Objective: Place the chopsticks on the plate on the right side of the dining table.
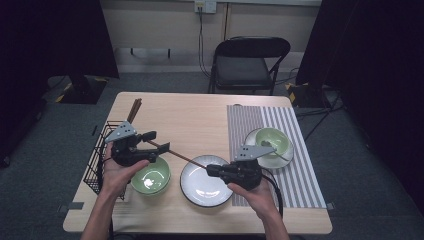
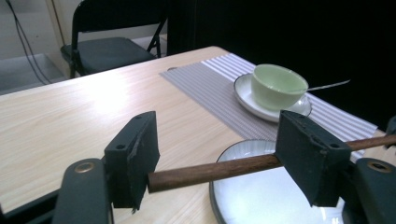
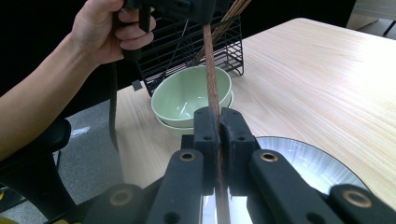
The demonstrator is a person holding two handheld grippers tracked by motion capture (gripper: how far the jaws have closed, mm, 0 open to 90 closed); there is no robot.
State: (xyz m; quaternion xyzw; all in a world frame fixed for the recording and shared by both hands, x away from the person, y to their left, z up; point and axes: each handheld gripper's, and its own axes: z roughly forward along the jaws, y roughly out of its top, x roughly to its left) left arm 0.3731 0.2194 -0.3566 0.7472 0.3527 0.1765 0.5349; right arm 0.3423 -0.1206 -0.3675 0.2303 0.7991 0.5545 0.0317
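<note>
Spanning the gap above the white plate [image 1: 206, 187], a brown chopstick [image 1: 182, 156] is clamped by the shut right gripper [image 1: 211, 170] while its far-left end lies loose between the wide-open left gripper [image 1: 161, 142] pads, apparently for handover.

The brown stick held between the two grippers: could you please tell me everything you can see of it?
The brown stick is a slim, round, dark wooden rod, smooth and straight. It hangs nearly level above the white plate. The right gripper is clamped on one end; the other end lies between the open jaws of the left gripper, touching one pad while clear of the other.
</note>
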